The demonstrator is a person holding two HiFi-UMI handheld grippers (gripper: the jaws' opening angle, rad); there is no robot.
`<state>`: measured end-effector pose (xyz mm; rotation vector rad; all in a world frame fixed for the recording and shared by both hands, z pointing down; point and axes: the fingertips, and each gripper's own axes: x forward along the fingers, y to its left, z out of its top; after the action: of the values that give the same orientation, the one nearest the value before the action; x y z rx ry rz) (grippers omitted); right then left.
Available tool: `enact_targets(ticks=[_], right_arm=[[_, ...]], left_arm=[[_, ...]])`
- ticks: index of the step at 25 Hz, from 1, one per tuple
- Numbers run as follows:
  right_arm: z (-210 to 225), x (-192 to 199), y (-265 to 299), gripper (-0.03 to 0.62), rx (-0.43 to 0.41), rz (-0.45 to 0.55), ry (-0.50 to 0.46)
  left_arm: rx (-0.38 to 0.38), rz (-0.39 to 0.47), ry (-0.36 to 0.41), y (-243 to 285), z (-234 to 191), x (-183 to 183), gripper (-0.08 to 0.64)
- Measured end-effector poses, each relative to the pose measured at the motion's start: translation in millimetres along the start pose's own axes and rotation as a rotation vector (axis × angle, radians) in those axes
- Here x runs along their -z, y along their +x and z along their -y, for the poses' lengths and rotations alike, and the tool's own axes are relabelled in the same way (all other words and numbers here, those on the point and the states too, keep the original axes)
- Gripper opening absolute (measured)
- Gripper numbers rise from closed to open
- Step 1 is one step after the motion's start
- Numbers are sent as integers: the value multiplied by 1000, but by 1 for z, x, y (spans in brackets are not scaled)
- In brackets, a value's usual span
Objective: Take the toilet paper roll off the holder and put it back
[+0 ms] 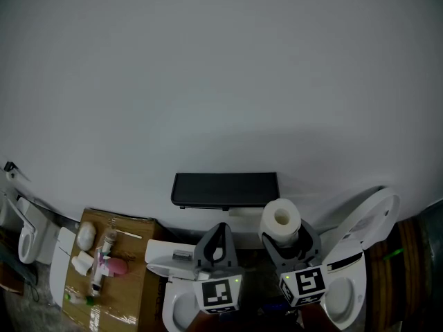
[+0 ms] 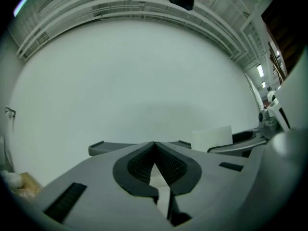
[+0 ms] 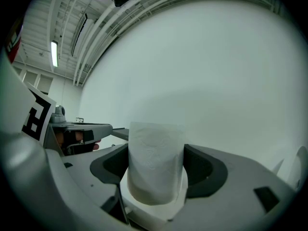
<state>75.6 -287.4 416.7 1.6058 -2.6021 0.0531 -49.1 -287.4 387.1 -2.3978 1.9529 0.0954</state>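
Right gripper view shows the right gripper (image 3: 157,166) squeezing the toilet paper roll (image 3: 155,146), just beside the black holder (image 1: 225,189). The left gripper (image 2: 155,147) is pinched tight on nothing. The soft roll might squash or slip if it bumps the holder's edge.

Mock bathrm setup in indust. hall — bare wall (image 1: 221,81), holder shelf (image 1: 225,189), roof trusses (image 2: 120,4), strip light (image 3: 54,53)

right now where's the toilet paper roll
Head view, lower right: the toilet paper roll sits upright in the jaws of the right gripper, just below the right end of the black holder.
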Motion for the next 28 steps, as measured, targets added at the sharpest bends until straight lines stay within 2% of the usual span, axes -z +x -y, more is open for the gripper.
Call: enact_targets(ticks=[15,28], right_arm=[[-2,-2,-2,365,-11,-3,-17],[-4,-39,-5,365,-15,61,-28]], left_arm=[[8,-2,-4,0,1,1,12],[18,17,-11,-3,-1,-3,12]])
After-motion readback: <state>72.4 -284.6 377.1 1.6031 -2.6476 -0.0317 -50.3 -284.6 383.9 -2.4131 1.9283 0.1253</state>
